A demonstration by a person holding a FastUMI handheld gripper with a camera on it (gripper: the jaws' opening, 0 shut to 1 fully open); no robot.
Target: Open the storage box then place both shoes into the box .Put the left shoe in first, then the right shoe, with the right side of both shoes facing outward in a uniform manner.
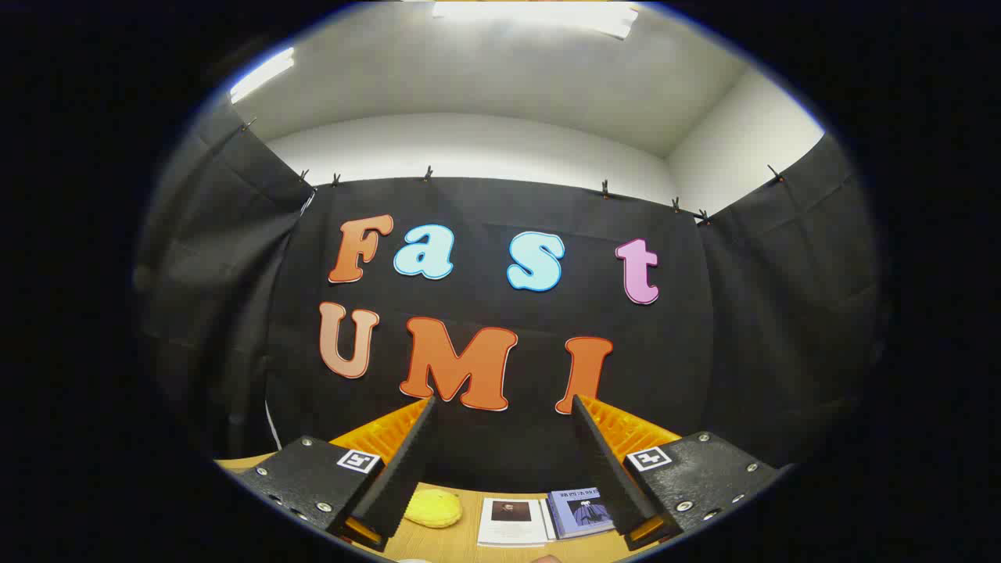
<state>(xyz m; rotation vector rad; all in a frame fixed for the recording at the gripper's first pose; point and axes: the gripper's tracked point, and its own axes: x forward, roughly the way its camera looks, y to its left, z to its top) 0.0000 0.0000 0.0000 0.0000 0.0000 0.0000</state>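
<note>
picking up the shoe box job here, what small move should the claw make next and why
Probably tilt down toward the table. The claw is open with nothing between its fingers and aims at the booth wall; just ahead lie a yellow object and two booklets, so the box and shoes must be found first.

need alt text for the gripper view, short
The claw is open and raised toward the booth's black cloth wall, holding nothing. Between its fingers, on the wooden table, lie a yellow object and two booklets.
</note>
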